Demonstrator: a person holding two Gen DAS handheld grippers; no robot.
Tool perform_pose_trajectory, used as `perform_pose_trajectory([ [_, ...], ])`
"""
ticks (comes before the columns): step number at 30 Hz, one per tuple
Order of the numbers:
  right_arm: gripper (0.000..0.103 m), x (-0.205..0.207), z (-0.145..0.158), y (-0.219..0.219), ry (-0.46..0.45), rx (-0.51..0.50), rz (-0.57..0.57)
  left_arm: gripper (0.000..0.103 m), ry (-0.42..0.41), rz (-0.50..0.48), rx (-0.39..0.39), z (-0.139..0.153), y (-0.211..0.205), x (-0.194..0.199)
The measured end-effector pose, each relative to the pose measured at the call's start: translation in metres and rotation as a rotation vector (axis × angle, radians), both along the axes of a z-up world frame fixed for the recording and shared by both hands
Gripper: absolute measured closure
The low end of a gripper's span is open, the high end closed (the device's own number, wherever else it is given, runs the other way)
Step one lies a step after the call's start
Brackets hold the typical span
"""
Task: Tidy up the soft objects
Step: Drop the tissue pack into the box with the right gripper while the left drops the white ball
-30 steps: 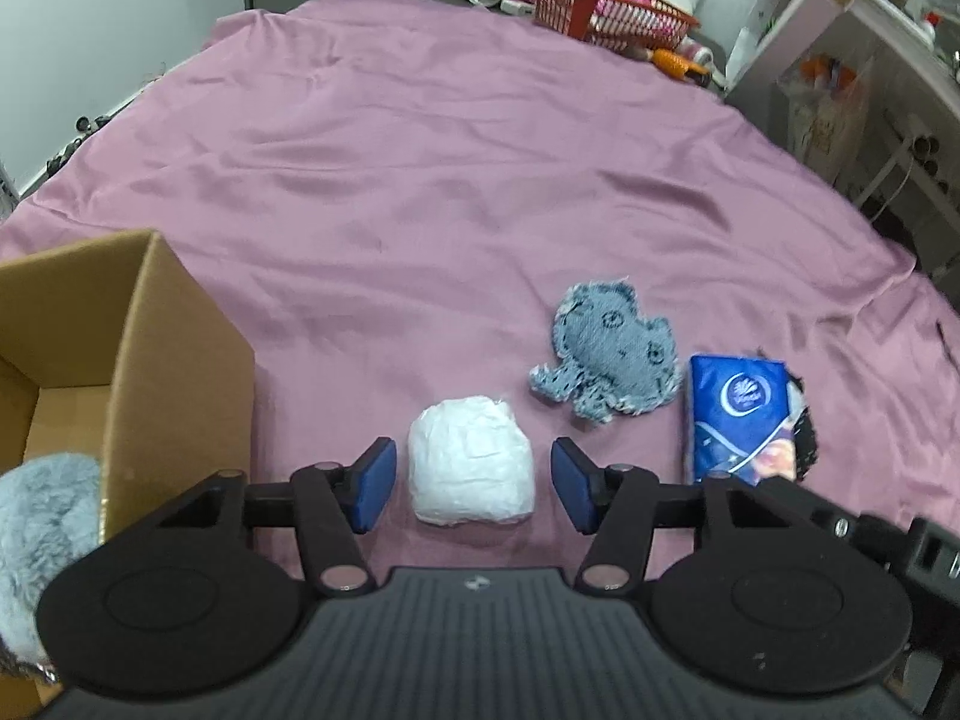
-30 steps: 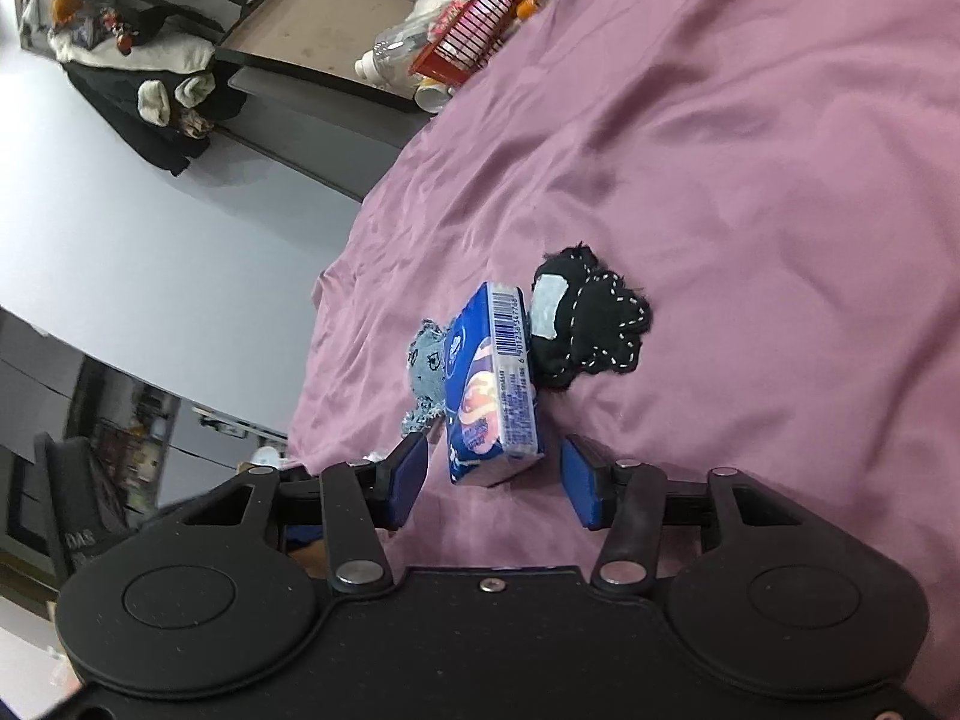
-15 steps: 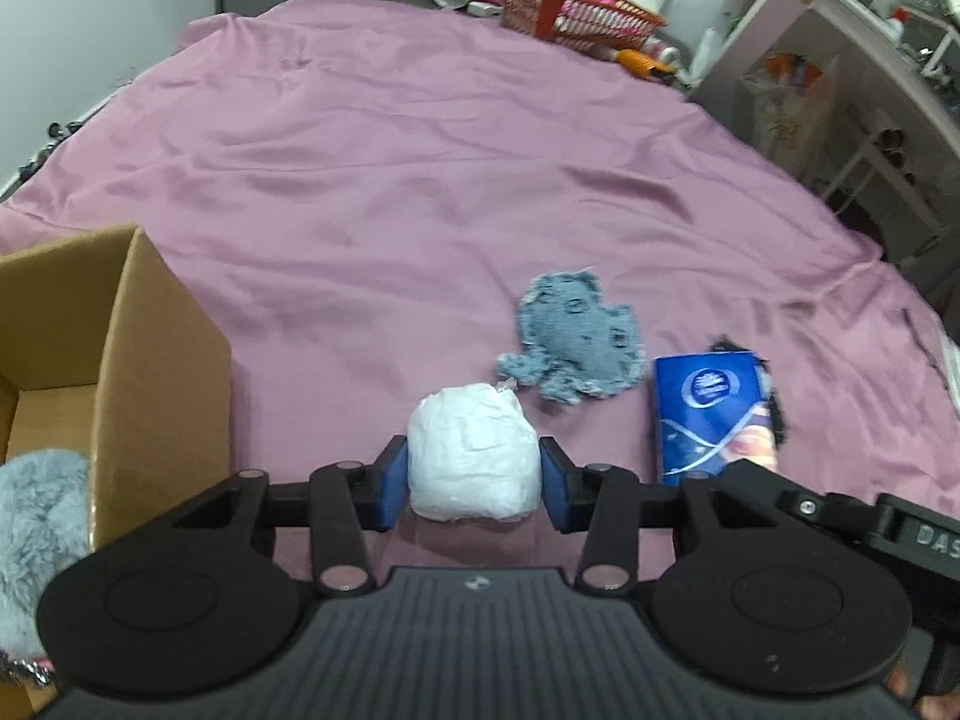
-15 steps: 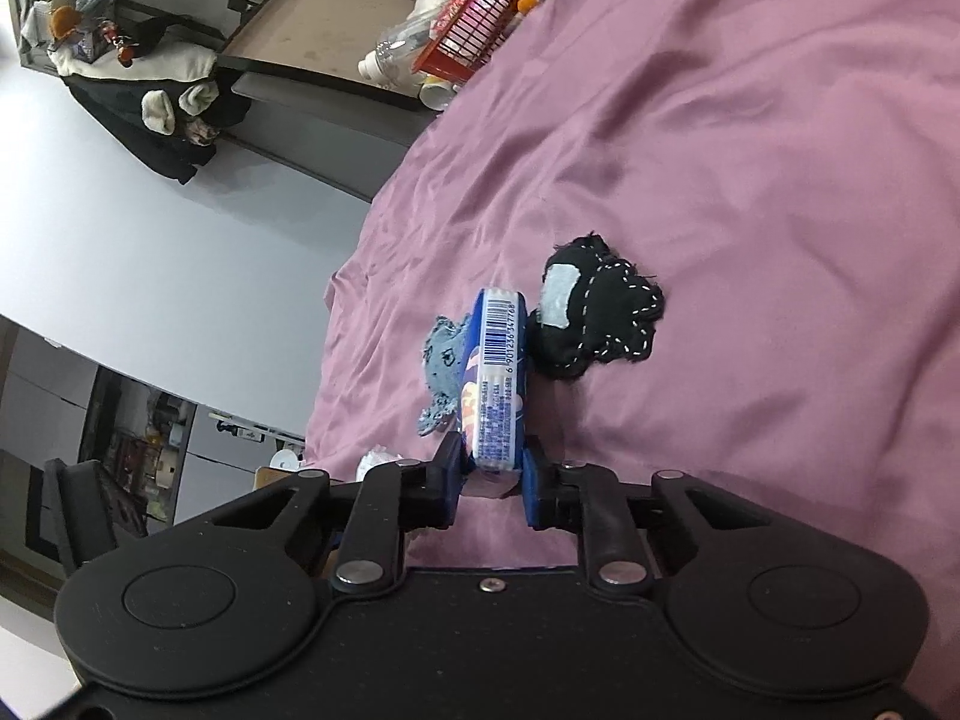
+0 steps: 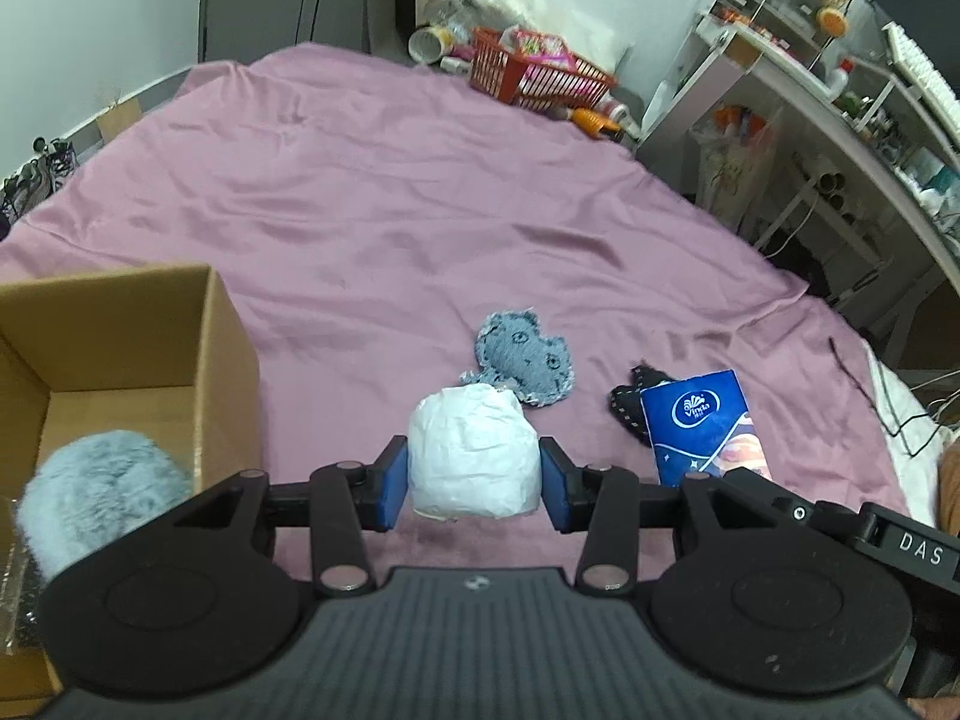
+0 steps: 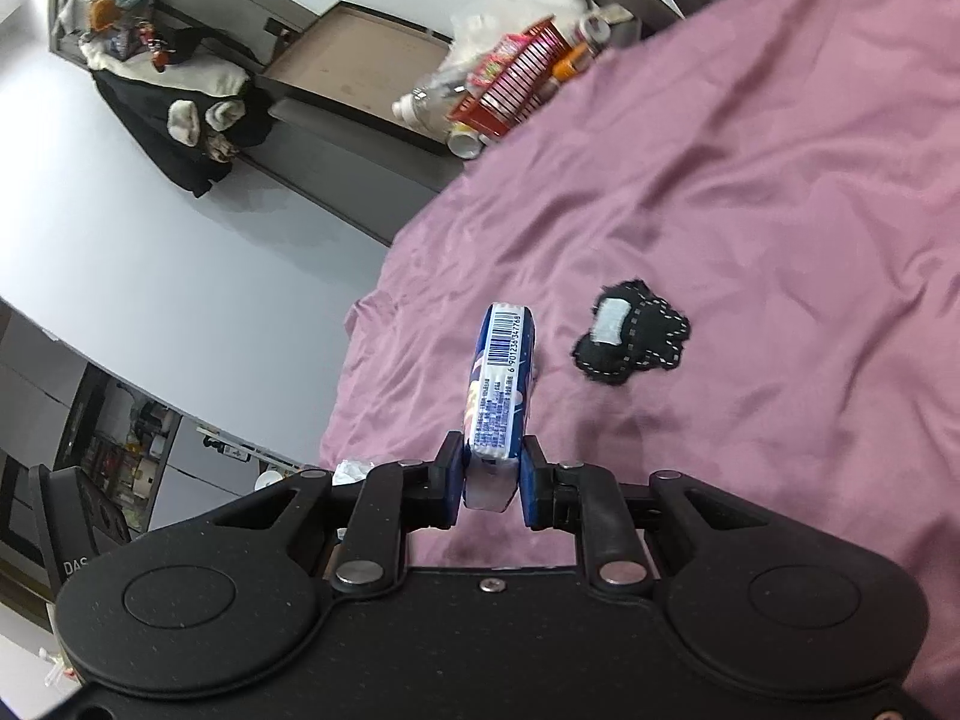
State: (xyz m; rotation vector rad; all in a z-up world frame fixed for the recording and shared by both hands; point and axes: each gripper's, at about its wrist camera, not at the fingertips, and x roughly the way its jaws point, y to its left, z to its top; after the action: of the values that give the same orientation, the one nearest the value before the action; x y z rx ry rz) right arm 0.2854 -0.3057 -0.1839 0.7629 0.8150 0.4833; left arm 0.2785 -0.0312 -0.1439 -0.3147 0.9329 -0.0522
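My left gripper [image 5: 474, 483] is shut on a white crumpled soft bundle [image 5: 473, 453], held just above the purple bedsheet [image 5: 390, 228]. A grey plush patch [image 5: 525, 363] lies on the sheet just beyond it. My right gripper [image 6: 492, 483] is shut on a blue tissue pack [image 6: 501, 387], lifted edge-up off the sheet; the same tissue pack [image 5: 702, 426] shows at the right of the left wrist view. A black stitched plush patch [image 6: 630, 336] lies flat to the right of the pack. The open cardboard box [image 5: 120, 330] at left holds a grey furry ball [image 5: 102, 492].
A red basket [image 5: 534, 72] with bottles and clutter sits at the bed's far edge. White shelving [image 5: 810, 120] stands to the right of the bed, with cables on the right margin. A dark cabinet and hanging clothes [image 6: 180, 108] line the far wall.
Both grippers went from open to shut: the left onto the white bundle, the right onto the tissue pack. Both objects have since lifted off the sheet, uncovering the black patch.
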Motion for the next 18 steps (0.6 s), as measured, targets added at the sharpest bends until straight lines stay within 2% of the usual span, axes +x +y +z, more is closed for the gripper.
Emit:
perform_pose_trajectory([
  [9, 0.084, -0.02, 0.026, 0.013, -0.058, -0.021, 0.006, 0.059, -0.064, 0.015, -0.023, 0.025, 0.016, -0.029],
  [18, 0.084, -0.036, 0.044, 0.032, -0.092, -0.034, 0.006, 0.059, -0.099, 0.036, -0.03, 0.038, 0.036, -0.05],
])
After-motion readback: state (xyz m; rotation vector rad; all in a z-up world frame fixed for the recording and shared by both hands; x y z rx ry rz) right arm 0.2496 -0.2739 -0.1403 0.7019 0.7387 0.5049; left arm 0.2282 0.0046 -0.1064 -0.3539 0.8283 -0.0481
